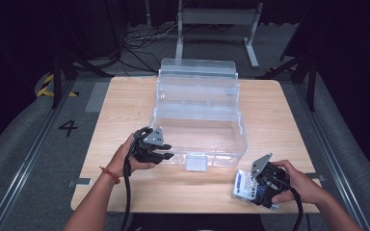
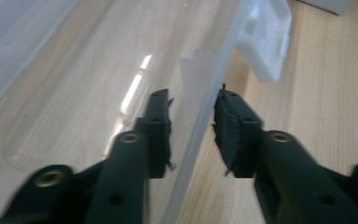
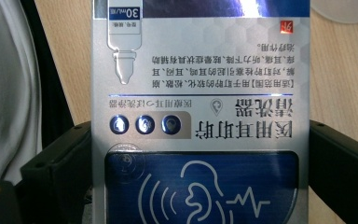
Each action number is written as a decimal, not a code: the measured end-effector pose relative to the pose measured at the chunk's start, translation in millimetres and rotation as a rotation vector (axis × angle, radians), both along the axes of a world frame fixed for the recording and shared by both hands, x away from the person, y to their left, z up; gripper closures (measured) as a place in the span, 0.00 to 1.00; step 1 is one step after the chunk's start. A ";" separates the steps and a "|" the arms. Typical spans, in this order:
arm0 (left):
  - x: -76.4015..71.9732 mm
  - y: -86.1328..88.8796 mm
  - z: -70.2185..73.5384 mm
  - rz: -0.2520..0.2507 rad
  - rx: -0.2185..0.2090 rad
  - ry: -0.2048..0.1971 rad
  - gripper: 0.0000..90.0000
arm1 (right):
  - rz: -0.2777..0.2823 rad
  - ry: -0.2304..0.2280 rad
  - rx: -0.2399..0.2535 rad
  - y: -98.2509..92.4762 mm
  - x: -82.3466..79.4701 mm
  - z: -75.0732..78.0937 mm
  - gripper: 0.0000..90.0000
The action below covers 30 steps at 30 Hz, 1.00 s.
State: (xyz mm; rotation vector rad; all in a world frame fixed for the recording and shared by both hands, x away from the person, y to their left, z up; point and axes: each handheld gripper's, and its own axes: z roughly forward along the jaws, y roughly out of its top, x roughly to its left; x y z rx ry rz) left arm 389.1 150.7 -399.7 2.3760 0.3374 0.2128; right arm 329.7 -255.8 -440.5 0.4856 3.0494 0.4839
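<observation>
A clear plastic storage box (image 1: pixel 221 144) stands in the middle of the wooden table (image 1: pixel 120 101), its lid (image 1: pixel 197 72) tipped open at the back. My left gripper (image 1: pixel 166 155) is at the box's front left corner. In the left gripper view the left gripper (image 2: pixel 192 100) straddles the front wall (image 2: pixel 204 102) with gaps on both sides, one jaw inside and one outside, so it is open. The box's latch (image 2: pixel 265 42) hangs just beyond. My right gripper (image 1: pixel 257 188) is shut on a blue and silver carton (image 1: pixel 243 183) near the table's front right edge. Printed text covers the carton (image 3: pixel 200 70).
The latch (image 1: pixel 196 162) hangs at the middle of the box's front wall. A metal stand (image 1: pixel 217 19) and cables lie on the floor behind the table. A floor mark "4" (image 1: pixel 68 127) is left of the table. White cloth (image 3: pixel 4 93) shows beside the carton.
</observation>
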 end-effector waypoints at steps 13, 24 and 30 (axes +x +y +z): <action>-39.9 44.1 16.4 0.226 -0.035 -0.104 0.26 | -0.083 -0.056 0.021 -31.5 8.0 16.5 0.06; -57.3 82.9 -14.1 0.357 -0.005 -0.073 0.25 | -0.144 -0.127 0.048 -53.6 18.0 43.9 0.06; -48.4 87.6 -45.4 0.381 0.074 -0.004 0.25 | -0.148 -0.160 0.052 -53.8 25.7 61.7 0.06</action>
